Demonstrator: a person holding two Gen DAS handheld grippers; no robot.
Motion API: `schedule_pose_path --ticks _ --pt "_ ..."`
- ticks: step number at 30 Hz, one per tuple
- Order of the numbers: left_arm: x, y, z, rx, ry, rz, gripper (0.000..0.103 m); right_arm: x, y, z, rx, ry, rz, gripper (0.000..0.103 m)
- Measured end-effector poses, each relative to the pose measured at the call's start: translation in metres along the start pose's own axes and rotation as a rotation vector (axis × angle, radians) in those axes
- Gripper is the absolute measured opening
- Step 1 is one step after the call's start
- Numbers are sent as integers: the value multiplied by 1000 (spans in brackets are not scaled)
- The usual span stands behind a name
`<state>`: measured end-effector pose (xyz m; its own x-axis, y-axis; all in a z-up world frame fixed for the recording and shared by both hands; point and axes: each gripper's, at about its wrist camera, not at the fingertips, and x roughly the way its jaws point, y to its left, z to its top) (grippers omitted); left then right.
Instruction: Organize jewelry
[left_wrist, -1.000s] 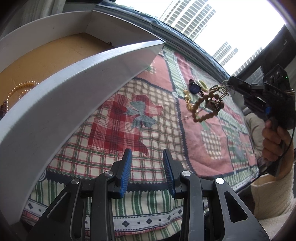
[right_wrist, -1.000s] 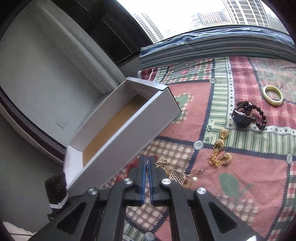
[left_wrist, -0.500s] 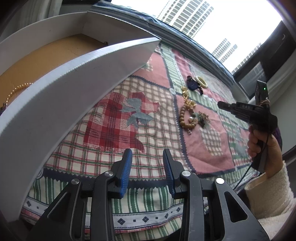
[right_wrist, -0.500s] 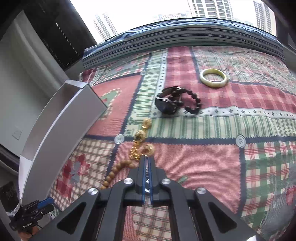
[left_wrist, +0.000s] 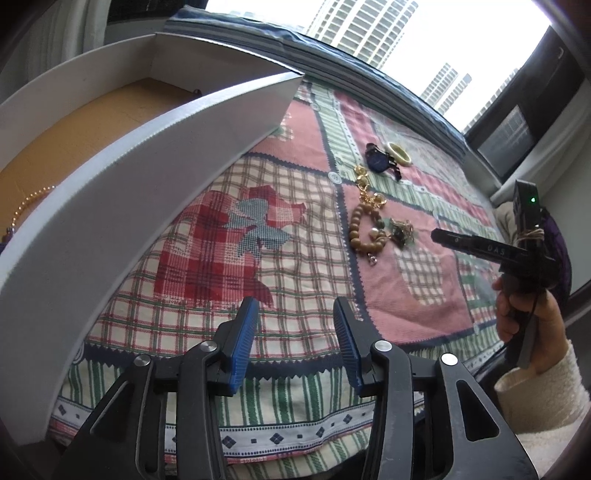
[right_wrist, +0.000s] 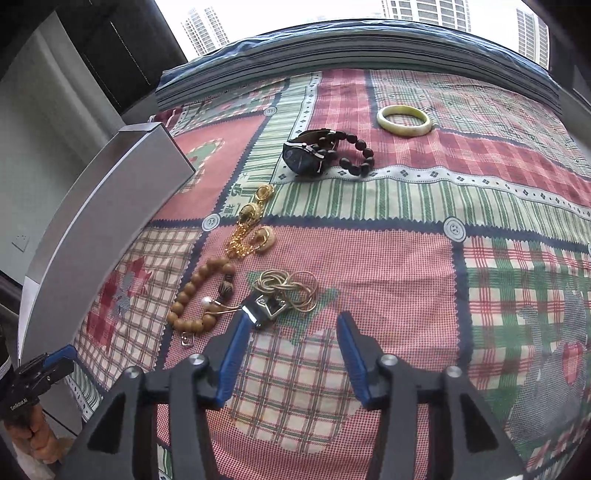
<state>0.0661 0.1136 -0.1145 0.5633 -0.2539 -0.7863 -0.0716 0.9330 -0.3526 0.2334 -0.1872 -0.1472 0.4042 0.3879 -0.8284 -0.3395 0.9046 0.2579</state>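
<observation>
Jewelry lies on the patchwork cloth. In the right wrist view I see a gold chain with a square pendant (right_wrist: 284, 295), a brown wooden bead bracelet (right_wrist: 195, 295), gold earrings (right_wrist: 253, 230), a dark watch (right_wrist: 304, 157), a black bead bracelet (right_wrist: 354, 153) and a pale jade bangle (right_wrist: 404, 120). My right gripper (right_wrist: 291, 350) is open and empty, just short of the chain. My left gripper (left_wrist: 293, 345) is open and empty over the cloth beside the white box (left_wrist: 147, 177), which holds a pearl necklace (left_wrist: 31, 201).
The white box (right_wrist: 99, 236) stands at the left in the right wrist view. The right gripper (left_wrist: 439, 234) shows in the left wrist view, near the jewelry pile (left_wrist: 373, 225). A window with towers lies beyond the far edge of the cloth.
The right gripper was shut and has opened. It moved away from the box back to the jewelry pile and now faces the gold chain. The left gripper stayed open, almost still.
</observation>
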Motion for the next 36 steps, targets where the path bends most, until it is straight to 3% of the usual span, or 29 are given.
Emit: schedule_pose_path --ticks 5,9,16,19,23,29,30,32,36 --pt "3 -24 8 73 -8 49 68 -10 12 -18 -58 -26 -27 50" --pt "9 -38 9 100 1 53 74 -15 7 -27 -90 -27 -43 53" --pt "18 -43 7 109 29 102 75 -19 -15 -30 -88 -40 16 55" --pt "16 -39 8 99 22 113 76 -18 -13 -29 -162 -64 39 55" --pt "18 -35 9 79 26 121 77 3 -2 -19 -280 -26 71 55" --pt "18 -30 9 72 30 132 77 43 14 2 -438 24 27 55" --pt "18 -29 9 69 31 134 77 50 17 4 -460 42 38 56" --pt "18 -26 9 61 32 140 77 56 22 6 -507 39 47 67" --pt "21 -20 8 41 39 143 77 60 29 6 -559 31 19 68"
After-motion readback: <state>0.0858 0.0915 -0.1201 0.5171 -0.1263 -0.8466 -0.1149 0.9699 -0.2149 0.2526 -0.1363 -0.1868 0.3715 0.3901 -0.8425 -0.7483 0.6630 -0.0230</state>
